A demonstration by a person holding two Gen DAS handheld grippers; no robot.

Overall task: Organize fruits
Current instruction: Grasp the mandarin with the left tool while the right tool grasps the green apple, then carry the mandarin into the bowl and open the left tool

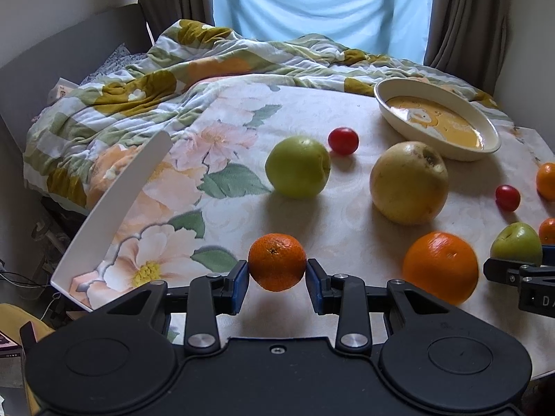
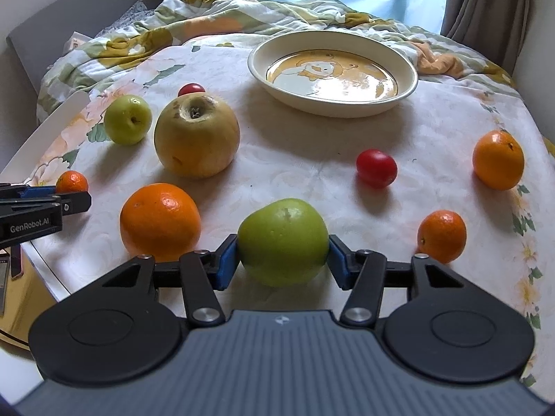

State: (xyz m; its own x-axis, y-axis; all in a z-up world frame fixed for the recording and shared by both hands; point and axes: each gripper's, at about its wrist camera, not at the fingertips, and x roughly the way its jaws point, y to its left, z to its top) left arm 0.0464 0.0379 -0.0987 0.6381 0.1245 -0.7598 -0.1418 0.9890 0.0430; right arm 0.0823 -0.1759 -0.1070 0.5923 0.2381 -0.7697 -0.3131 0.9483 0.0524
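Note:
In the left wrist view my left gripper [image 1: 277, 274] is shut on a small mandarin [image 1: 277, 261], blue pads pressing both its sides just above the floral tablecloth. My right gripper [image 2: 282, 260] is shut on a green apple [image 2: 282, 242] near the table's front edge. Loose on the cloth are a big orange [image 2: 160, 222], a large yellowish apple [image 2: 196, 137], a second green apple [image 2: 127, 119], two cherry tomatoes [image 2: 376, 168] [image 2: 191, 88] and two mandarins [image 2: 498, 159] [image 2: 441, 235]. A cream bowl [image 2: 409, 79] with a yellow bear picture stands at the back, with nothing in it.
A crumpled floral quilt [image 1: 138, 97] lies behind the table, with curtains [image 1: 464, 17] and a window beyond. A white board edge [image 1: 114, 204] rises at the table's left side. The two grippers sit close together, with the big orange [image 1: 440, 267] between them.

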